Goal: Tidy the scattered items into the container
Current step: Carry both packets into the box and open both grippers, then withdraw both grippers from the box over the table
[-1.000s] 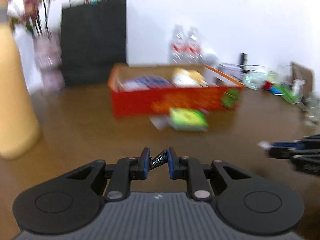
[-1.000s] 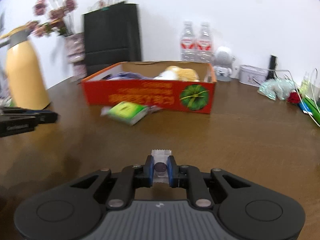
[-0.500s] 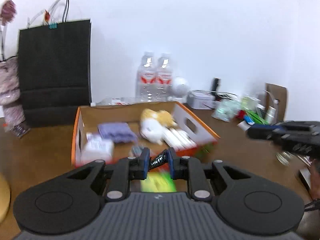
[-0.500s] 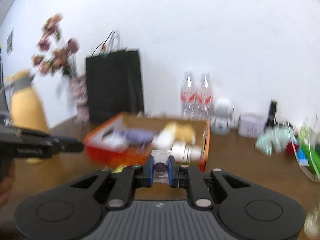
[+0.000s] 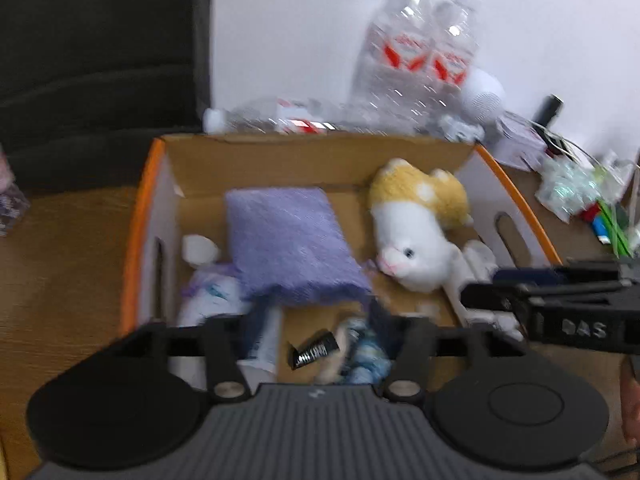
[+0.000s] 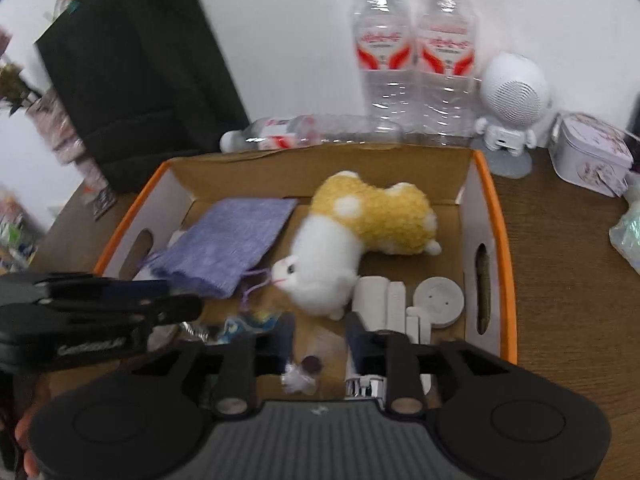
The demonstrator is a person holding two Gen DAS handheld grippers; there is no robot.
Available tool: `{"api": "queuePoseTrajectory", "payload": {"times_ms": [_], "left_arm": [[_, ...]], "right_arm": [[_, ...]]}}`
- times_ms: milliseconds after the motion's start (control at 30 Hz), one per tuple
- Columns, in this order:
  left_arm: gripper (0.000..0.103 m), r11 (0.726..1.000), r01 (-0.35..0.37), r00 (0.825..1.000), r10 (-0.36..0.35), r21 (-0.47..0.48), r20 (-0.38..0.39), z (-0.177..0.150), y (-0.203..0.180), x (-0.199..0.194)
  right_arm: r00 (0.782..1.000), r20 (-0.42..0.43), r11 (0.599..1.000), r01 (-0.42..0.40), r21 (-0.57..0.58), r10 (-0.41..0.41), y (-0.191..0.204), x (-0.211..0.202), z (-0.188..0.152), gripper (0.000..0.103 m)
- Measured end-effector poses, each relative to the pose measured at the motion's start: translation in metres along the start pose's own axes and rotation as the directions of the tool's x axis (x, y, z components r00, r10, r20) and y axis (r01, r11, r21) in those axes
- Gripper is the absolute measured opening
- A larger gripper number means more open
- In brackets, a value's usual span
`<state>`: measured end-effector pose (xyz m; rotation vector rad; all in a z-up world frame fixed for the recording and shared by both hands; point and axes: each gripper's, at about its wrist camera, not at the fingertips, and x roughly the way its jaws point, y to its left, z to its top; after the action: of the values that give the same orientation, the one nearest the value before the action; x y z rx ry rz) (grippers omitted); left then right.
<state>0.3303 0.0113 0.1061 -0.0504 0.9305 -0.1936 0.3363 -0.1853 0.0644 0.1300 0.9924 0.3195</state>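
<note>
Container: orange-rimmed cardboard box on a wooden table, below both grippers. Contents: purple cloth pouch at 10 o'clock; yellow-and-white plush toy at centre; white round disc at 3 o'clock. Left gripper: jaws spread wide, gripping nothing; small black ridged piece between them (blurred). Right gripper: jaws likewise wide apart, clear packet with dark disc loose between them. Water bottles at 12 o'clock, behind the box.
</note>
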Motion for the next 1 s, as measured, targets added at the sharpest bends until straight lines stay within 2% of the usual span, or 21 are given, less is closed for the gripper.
{"api": "queuePoseTrajectory", "payload": {"times_ms": [33, 67, 200, 300, 367, 500, 600, 667, 867, 1000], "left_arm": [[0.097, 1.000, -0.016, 1.000, 0.017, -0.008, 0.026, 0.001, 0.002, -0.008], [0.099, 0.999, -0.035, 0.999, 0.036, -0.015, 0.040, 0.001, 0.003, -0.014], [0.103, 0.996, -0.088, 0.996, 0.088, -0.023, 0.005, 0.003, 0.003, -0.033], [0.103, 0.998, -0.064, 0.998, 0.064, 0.012, 0.018, -0.016, 0.002, -0.055], [0.103, 0.996, -0.088, 0.995, 0.086, 0.035, 0.047, -0.037, 0.001, -0.070], [0.103, 0.986, -0.157, 0.981, 0.150, 0.053, 0.124, -0.087, -0.008, -0.098], [0.103, 0.989, -0.140, 0.977, 0.130, 0.052, 0.169, -0.128, -0.014, -0.115], [0.103, 0.993, -0.118, 0.979, 0.112, 0.025, 0.172, -0.159, -0.017, -0.120], [0.103, 0.995, -0.100, 0.977, 0.104, -0.029, 0.184, -0.234, -0.021, -0.130], [0.103, 0.994, -0.112, 0.980, 0.113, -0.016, 0.163, -0.264, -0.025, -0.126]], "right_arm": [[1.000, 0.003, 1.000, -0.004, 0.016, 0.004, -0.005, -0.005, -0.003, 0.054], [1.000, 0.006, 1.000, 0.002, 0.022, -0.002, -0.007, -0.010, -0.004, 0.058], [0.997, -0.007, 0.997, 0.074, 0.015, -0.074, -0.010, -0.038, -0.016, 0.068], [0.996, 0.035, 0.997, 0.083, 0.012, -0.083, -0.005, -0.071, -0.027, 0.082], [0.993, 0.088, 0.997, 0.082, 0.004, -0.082, 0.000, -0.095, -0.036, 0.089], [0.971, 0.226, 0.995, 0.092, -0.033, -0.082, 0.006, -0.134, -0.072, 0.095], [0.932, 0.324, 0.984, 0.179, -0.020, -0.163, 0.009, -0.143, -0.109, 0.099], [0.913, 0.354, 0.976, 0.216, -0.002, -0.201, 0.011, -0.138, -0.138, 0.100], [0.907, 0.356, 0.969, 0.247, -0.016, -0.225, 0.016, -0.107, -0.217, 0.099], [0.927, 0.310, 0.974, 0.227, -0.016, -0.211, 0.021, -0.093, -0.254, 0.099]]}}
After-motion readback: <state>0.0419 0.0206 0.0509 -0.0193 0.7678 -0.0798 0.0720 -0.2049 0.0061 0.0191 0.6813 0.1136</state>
